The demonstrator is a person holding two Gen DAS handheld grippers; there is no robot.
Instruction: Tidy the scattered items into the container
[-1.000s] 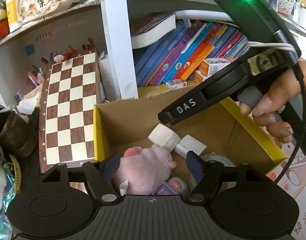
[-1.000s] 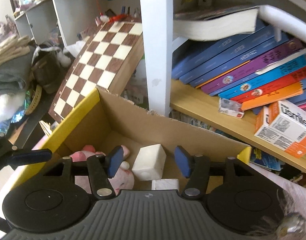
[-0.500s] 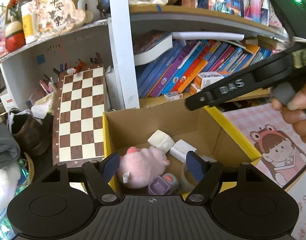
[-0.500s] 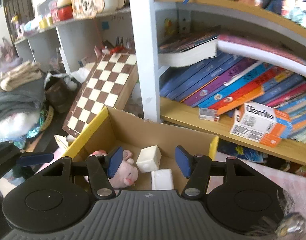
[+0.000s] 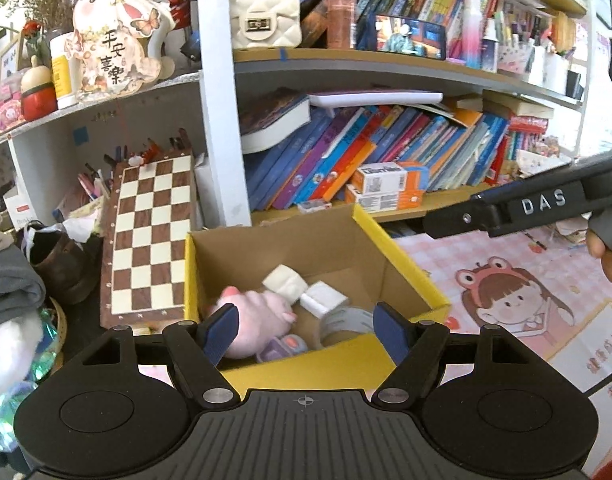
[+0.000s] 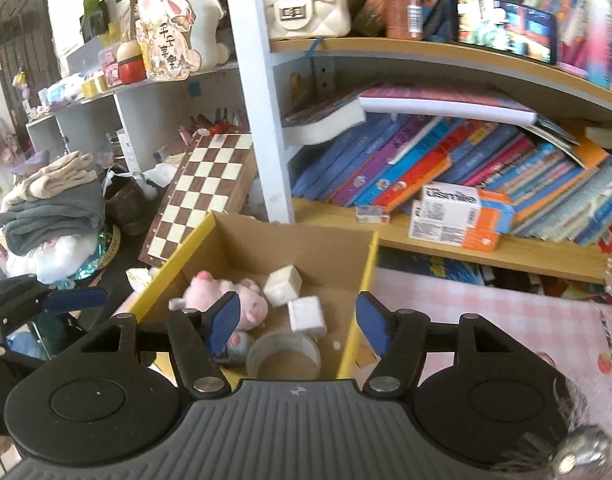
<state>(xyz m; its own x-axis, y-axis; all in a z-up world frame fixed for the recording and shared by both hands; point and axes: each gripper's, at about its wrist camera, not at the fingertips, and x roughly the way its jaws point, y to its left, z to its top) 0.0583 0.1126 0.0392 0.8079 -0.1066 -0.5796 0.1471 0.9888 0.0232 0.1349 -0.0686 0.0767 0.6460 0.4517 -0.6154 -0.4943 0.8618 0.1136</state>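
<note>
Reading labels first: "usmile" on the white-and-orange box (image 6: 458, 216) on the bookshelf, up and right of the right gripper (image 6: 297, 322) jaws; "DAS" in white on the black bar of that same gripper, poking in from the right edge of the left wrist view, with a hand (image 5: 610, 256) wrapped round its grip. Also a rabbit plaque (image 5: 114, 40) with 平安喜樂, high on the shelf, far up-left of the left gripper (image 5: 306, 330) jaws.

Both grippers angled down over the cardboard box (image 5: 410, 276) with yellow rims. Left jaws spread wide, nothing gripped. Right jaws just been opening, nothing between the pads either.

Sitting inside the box, beyond and below the jaws: pink plush pig (image 5: 258, 316), two white cubes (image 6: 282, 284) touching each other, tape roll (image 6: 284, 354), small purple gadget (image 5: 282, 348). Chessboard (image 5: 150, 236) leaning just left of the box.
</note>
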